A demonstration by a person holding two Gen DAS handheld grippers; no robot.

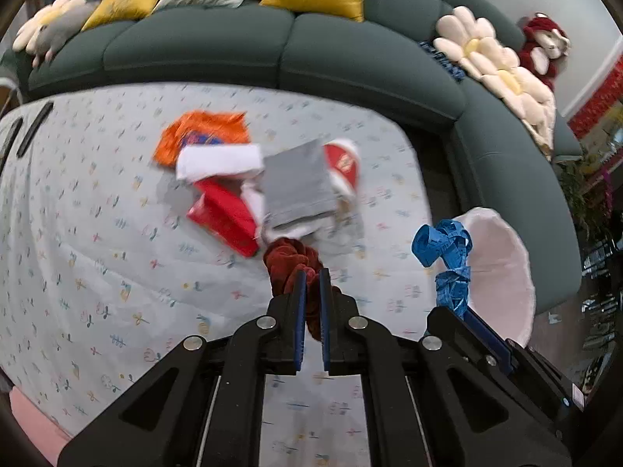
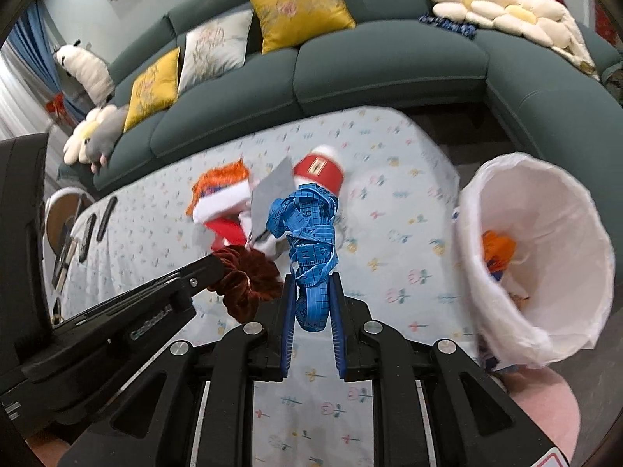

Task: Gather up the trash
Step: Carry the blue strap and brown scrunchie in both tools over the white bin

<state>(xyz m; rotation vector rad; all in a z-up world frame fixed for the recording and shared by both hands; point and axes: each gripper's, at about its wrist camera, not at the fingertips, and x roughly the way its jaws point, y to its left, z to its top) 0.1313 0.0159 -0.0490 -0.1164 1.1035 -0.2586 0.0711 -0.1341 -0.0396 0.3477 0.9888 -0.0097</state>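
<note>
While the left gripper (image 1: 312,276) clenched a dark red velvet scrunchie (image 1: 290,262) above the floral tablecloth (image 1: 97,233), the right gripper (image 2: 311,280) pinched a tangled blue measuring tape (image 2: 309,225) near the white-lined bin (image 2: 545,241) at right.

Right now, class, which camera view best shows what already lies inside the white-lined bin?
The right wrist view: the white-lined bin opens toward it, showing orange trash inside. The left wrist view shows only its empty-looking liner edge-on.

Flower-print tablecloth (image 1: 97,233) covers a table, bearing a litter pile (image 1: 249,190) (wrappers, paper) and two dark remotes (image 1: 33,128).
</note>
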